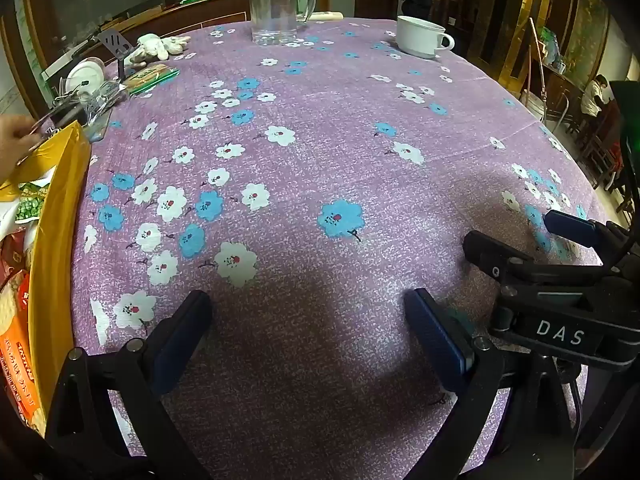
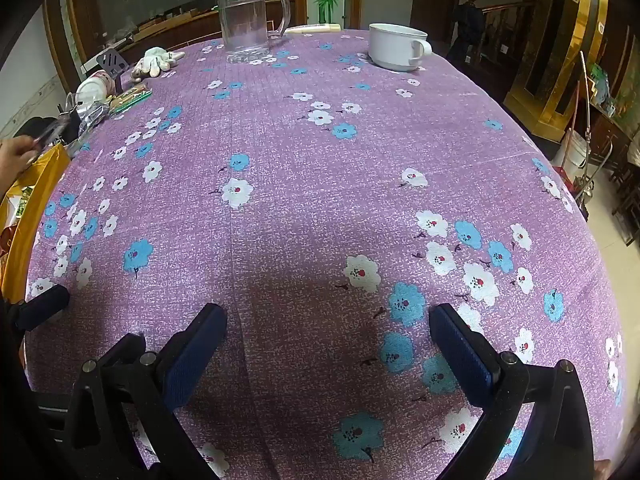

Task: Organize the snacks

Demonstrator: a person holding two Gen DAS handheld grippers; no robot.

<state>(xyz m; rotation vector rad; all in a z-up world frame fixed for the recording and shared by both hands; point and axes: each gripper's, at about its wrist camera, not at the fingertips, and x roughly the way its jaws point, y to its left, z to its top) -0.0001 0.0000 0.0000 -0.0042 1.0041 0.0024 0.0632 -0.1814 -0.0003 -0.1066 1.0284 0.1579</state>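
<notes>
A yellow bag [image 1: 60, 216] stands open at the table's left edge with several snack packets inside, among them an orange packet [image 1: 16, 340] and a green one [image 1: 30, 200]. The bag also shows in the right wrist view [image 2: 28, 208]. A bare hand [image 1: 14, 142] holds the bag's far rim. A green snack packet [image 1: 150, 76] lies on the table at the far left, also in the right wrist view [image 2: 130, 98]. My left gripper [image 1: 308, 316] is open and empty over the purple floral tablecloth. My right gripper [image 2: 328, 328] is open and empty; it also shows in the left wrist view [image 1: 516, 232].
A clear glass mug [image 1: 278, 2] and a white cup [image 1: 420, 36] stand at the far side. A white glove [image 1: 160, 46], a black phone stand [image 1: 116, 42], a white lid [image 1: 86, 74] and silver wrappers [image 1: 96, 100] crowd the far left corner.
</notes>
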